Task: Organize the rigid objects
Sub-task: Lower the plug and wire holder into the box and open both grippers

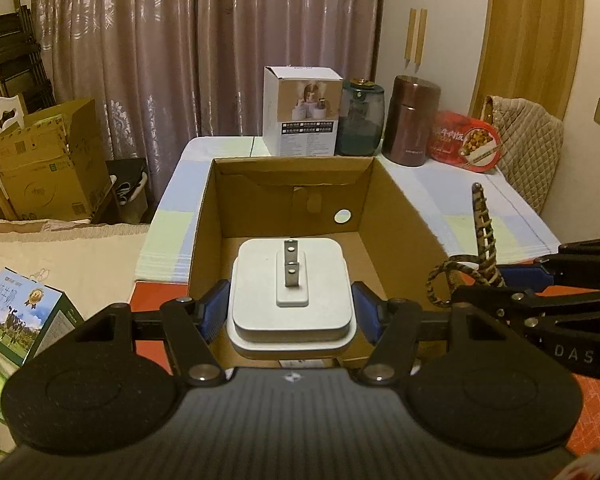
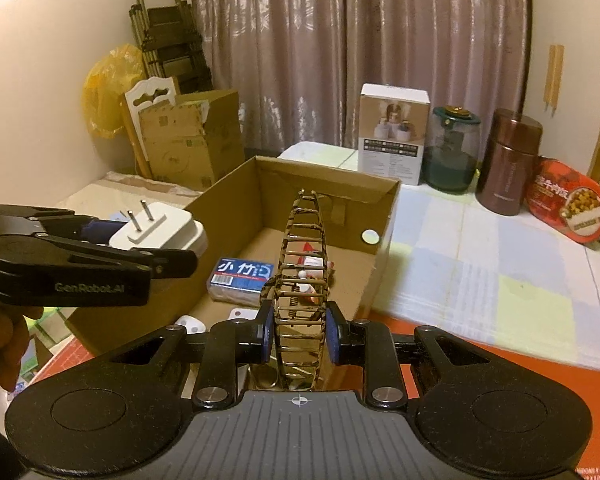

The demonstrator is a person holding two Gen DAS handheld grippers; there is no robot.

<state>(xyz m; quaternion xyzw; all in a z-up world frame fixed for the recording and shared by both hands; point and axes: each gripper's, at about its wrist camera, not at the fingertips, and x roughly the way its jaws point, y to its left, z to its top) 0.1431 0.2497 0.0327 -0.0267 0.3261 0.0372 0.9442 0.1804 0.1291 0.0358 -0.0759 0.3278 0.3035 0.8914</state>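
My left gripper (image 1: pixel 290 312) is shut on a white plug adapter (image 1: pixel 290 296), its two metal prongs pointing up, held over the near end of an open cardboard box (image 1: pixel 396 216). From the right wrist the same adapter (image 2: pixel 160 228) and left gripper (image 2: pixel 172 246) show at the left, above the box's near left wall. My right gripper (image 2: pixel 298 334) is shut on a tortoiseshell claw hair clip (image 2: pixel 302 280), its teeth rising over the box (image 2: pixel 380 248). Inside lie a blue pack (image 2: pixel 240 276), small white pieces (image 2: pixel 190 322) and a red-and-white item partly hidden by the clip.
On the checked cloth behind the box stand a white carton (image 1: pixel 300 112), a green glass jar (image 1: pixel 360 120), a brown canister (image 1: pixel 410 120) and a red food tub (image 1: pixel 466 140). Cardboard boxes (image 1: pixel 48 160) and a folded cart (image 2: pixel 164 40) are at the left. A milk carton (image 1: pixel 20 312) sits near left.
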